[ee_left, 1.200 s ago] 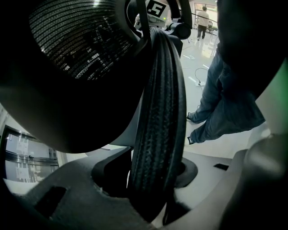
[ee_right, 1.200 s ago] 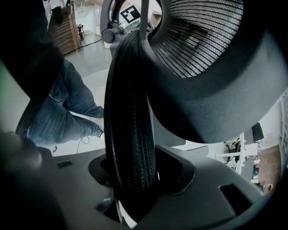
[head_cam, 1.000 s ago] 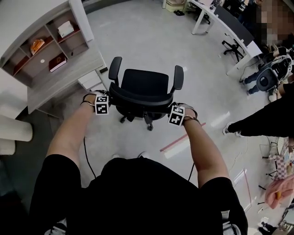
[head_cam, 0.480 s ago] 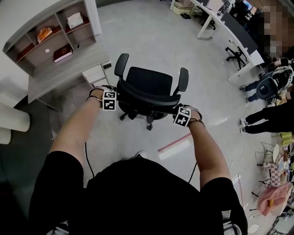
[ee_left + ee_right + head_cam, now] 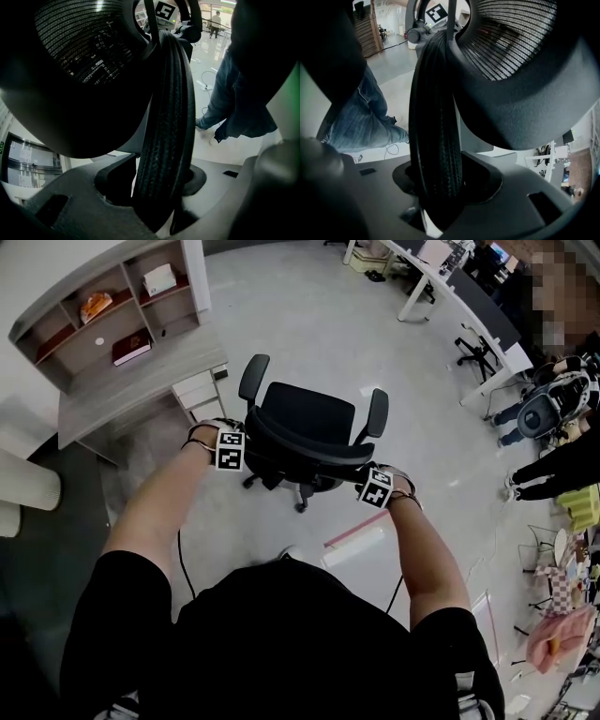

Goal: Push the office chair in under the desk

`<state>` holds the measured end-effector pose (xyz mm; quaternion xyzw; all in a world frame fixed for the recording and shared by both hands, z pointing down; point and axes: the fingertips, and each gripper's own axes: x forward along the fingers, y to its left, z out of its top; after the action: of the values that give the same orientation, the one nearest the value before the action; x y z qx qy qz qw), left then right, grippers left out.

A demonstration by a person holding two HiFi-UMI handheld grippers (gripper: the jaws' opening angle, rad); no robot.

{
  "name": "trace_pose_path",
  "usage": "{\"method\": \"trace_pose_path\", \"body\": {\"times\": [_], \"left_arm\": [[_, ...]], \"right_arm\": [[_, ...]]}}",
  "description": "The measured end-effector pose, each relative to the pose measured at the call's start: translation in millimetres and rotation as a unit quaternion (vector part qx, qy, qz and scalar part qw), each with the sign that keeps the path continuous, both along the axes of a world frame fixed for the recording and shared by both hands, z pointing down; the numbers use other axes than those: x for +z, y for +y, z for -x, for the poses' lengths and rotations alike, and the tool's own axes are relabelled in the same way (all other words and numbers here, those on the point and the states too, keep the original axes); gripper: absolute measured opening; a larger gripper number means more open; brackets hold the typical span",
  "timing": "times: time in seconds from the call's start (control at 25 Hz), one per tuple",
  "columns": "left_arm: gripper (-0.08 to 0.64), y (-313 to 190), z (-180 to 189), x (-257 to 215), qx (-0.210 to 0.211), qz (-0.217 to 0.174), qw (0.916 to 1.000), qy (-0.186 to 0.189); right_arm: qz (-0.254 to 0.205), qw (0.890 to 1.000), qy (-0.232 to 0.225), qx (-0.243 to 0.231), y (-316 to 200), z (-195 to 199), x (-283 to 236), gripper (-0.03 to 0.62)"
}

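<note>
Pale glossy floor [image 5: 309, 324], grey desk [image 5: 141, 390] at left

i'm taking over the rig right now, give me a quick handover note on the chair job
Left gripper: clamped on the left end of the backrest rim.
Right gripper: clamped on the right end of the same rim.
Office chair: on open floor in front of the person, seat facing away.
Desk: ahead and to the left; the chair is not under it.
Done: both grips set on the backrest.
Left: steer the chair left to the desk, push it in, let go.
</note>
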<state>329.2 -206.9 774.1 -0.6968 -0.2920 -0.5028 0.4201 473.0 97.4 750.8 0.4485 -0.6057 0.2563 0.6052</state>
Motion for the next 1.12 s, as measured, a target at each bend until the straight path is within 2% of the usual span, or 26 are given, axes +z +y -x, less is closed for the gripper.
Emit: {"method": "trace_pose_path", "body": {"times": [0.44,1.12], "left_arm": [[0.198,17.8,45.5,2.6,0.007,-0.001,0.9999,-0.007],[0.193,47.3,138.3,-0.2,-0.019,0.008,0.9998,0.0]], "right_arm": [[0.0,1.0,0.006,0.012,19.9,47.1,2.9,0.179],[0.014,1.0,0.003,-0.024,38.9,122.1,-0.7,0.181]]}}
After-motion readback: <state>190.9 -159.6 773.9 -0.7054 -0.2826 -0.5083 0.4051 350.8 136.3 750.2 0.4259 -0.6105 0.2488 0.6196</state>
